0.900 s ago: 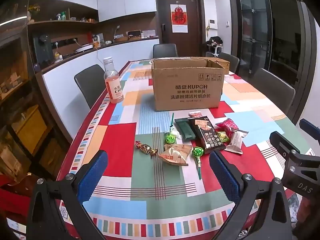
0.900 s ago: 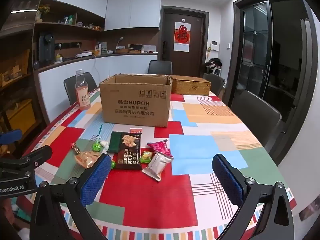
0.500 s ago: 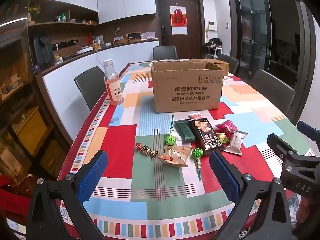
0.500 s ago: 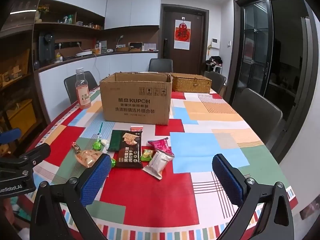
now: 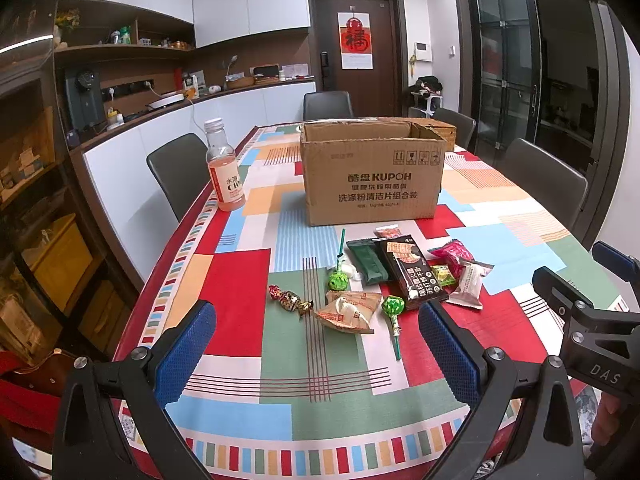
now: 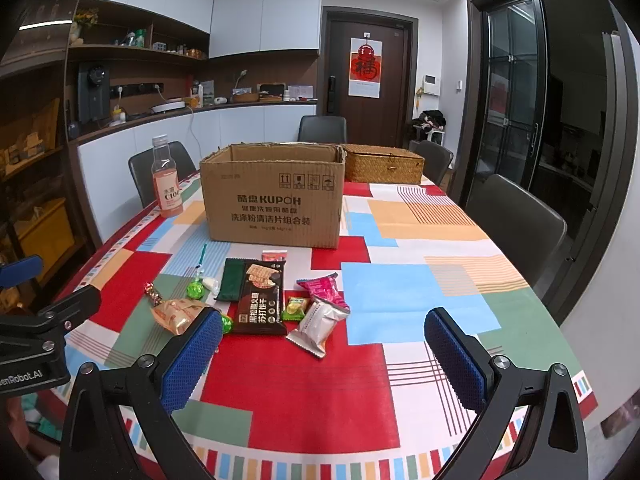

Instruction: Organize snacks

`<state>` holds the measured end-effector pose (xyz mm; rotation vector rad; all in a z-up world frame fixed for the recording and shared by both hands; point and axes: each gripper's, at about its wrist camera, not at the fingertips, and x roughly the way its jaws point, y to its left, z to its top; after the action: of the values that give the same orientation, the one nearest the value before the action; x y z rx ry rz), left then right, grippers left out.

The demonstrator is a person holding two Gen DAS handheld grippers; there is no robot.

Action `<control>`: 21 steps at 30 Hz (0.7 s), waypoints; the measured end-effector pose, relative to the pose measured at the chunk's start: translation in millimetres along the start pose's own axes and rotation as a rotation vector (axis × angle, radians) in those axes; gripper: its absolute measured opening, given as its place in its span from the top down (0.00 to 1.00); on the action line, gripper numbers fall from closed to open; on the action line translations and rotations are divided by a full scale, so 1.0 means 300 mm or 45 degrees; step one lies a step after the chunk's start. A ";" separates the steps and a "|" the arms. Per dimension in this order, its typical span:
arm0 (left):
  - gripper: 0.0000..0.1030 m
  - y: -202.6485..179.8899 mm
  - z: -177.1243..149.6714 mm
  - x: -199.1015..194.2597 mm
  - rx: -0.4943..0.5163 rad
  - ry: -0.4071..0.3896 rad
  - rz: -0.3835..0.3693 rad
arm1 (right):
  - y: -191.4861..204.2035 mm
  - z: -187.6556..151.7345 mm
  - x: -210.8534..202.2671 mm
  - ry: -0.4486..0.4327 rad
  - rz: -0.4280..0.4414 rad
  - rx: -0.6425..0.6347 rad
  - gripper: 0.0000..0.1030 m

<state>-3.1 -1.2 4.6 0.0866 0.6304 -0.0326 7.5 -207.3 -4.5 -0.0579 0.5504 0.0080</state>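
Both tools gape — snacks before box; untouched

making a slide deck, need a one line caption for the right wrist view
Open right gripper hovers over loose snacks before a cardboard box on a patchwork tablecloth.

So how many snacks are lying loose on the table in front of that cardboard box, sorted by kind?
Green lollipops: 2
Small sweets: 3
Snack packets: 6
Total: 11 snacks
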 end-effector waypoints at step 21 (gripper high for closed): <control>0.00 -0.003 -0.003 0.002 0.001 0.001 -0.003 | 0.005 0.001 -0.005 -0.002 0.004 -0.004 0.01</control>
<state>-3.2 -1.9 3.4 0.0864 0.6316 -0.0350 6.5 -205.7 -3.5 -0.0597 0.5489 0.0118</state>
